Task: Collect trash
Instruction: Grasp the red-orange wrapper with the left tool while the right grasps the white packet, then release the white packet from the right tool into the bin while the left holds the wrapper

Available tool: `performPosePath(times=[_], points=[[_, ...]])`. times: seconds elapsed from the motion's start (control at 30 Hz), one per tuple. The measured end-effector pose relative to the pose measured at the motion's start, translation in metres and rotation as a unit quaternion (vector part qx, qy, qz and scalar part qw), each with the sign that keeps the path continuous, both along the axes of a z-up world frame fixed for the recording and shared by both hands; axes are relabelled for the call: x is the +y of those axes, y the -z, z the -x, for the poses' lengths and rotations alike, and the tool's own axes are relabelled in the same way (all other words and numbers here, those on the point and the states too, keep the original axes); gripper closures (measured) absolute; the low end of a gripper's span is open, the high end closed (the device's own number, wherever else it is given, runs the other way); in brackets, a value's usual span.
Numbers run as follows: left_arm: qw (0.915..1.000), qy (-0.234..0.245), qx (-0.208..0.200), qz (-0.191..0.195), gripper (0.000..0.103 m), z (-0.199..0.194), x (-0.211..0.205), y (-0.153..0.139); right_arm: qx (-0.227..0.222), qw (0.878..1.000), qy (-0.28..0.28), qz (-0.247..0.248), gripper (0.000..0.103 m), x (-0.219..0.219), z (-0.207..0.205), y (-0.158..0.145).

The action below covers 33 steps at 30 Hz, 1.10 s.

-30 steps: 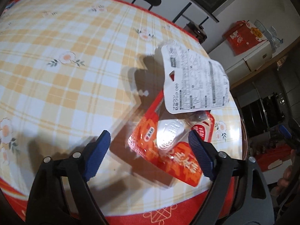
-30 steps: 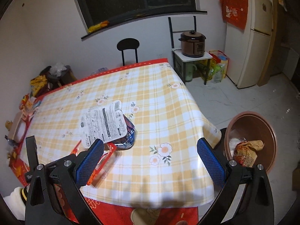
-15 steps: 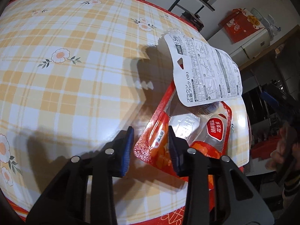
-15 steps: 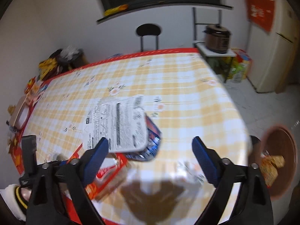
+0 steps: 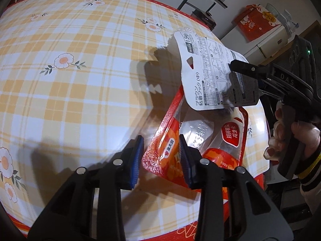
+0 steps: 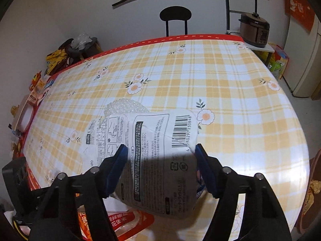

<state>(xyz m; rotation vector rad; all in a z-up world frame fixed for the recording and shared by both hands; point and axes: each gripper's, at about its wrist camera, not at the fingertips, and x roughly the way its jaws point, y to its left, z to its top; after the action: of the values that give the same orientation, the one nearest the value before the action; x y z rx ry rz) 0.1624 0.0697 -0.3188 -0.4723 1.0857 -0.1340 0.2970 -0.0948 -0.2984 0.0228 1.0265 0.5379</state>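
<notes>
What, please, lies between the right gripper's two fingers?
The white printed package card lies between the right gripper fingers, which have just been closing around it; the right wrist view shows this.

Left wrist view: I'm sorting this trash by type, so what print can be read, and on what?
"DAS" on the right hand-held gripper.
"1.5" and "(中)" on the white package card; its fine print is too small to read.
"花生米" on the red snack bag; the bag's other characters are blurred.
</notes>
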Motion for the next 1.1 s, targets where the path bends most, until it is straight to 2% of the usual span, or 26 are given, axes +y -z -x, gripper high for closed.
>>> performPosePath(times=[0.2, 0.4, 0.83, 1.1], points=[[1.0, -0.001, 0.004, 0.002, 0.066, -0.001, -0.003, 0.002, 0.0, 1.0, -0.001, -0.015, 0.055, -0.004, 0.011, -0.003], [1.0, -0.002, 0.008, 0.004, 0.067, 0.0, -0.005, 0.005, -0.002, 0.999, 0.003, -0.034, 0.065, -0.01, 0.021, -0.01], [0.9999, -0.011, 0.009, 0.004, 0.07, 0.011, -0.002, 0.004, -0.001, 0.997, -0.006, -0.071, 0.073, -0.016, 0.047, -0.022], [0.9996, -0.026, 0.0, 0.004, 0.072, 0.023, 0.013, -0.002, -0.024, 0.994, -0.009, -0.109, 0.079, -0.019, 0.067, -0.047]])
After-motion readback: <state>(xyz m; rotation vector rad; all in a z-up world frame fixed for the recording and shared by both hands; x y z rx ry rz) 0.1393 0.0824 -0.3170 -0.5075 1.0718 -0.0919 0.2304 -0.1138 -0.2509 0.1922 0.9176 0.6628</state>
